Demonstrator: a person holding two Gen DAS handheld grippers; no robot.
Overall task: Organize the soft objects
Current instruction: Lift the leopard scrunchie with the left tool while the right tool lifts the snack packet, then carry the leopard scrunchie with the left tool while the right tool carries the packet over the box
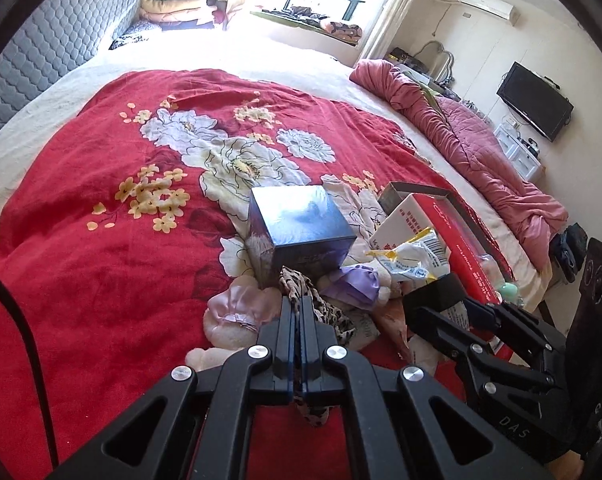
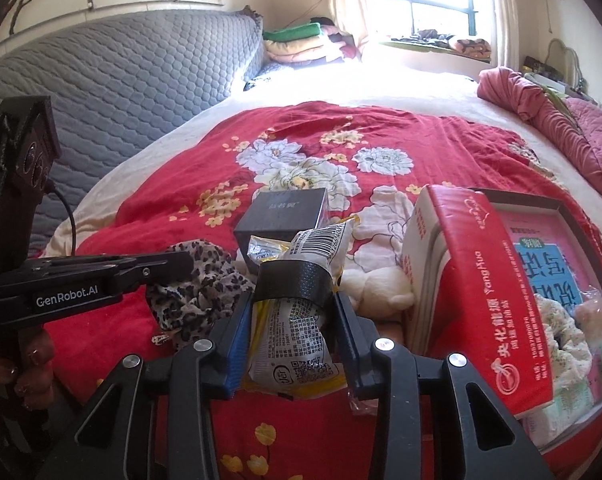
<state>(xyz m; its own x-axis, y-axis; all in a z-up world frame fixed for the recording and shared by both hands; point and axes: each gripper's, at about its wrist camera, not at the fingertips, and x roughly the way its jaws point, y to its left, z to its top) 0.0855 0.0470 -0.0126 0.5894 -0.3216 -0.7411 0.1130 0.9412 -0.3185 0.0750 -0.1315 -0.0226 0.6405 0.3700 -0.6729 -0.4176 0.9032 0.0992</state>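
Note:
In the left wrist view my left gripper [image 1: 299, 300] is shut on a leopard-print cloth [image 1: 301, 280], whose tail hangs below the jaws. The right wrist view shows that cloth [image 2: 197, 280] bunched at the left gripper [image 2: 177, 262], just above the red floral blanket [image 2: 161, 208]. My right gripper [image 2: 293, 300] is shut on a white and yellow sealed packet [image 2: 297, 344], lifted off the bed; a black band crosses it at the tips. From the left, the packet [image 1: 413, 256] sticks out of the right gripper [image 1: 441, 296].
A dark blue box [image 1: 301, 224] stands just beyond both grippers. At the right, an open red carton [image 2: 481, 280] holds a floral scrunchie [image 2: 561, 332]. A pink plush [image 1: 237, 308], a purple item [image 1: 357, 284] and a white plush [image 2: 377, 284] lie between them. A pink quilt [image 1: 461, 140] edges the bed.

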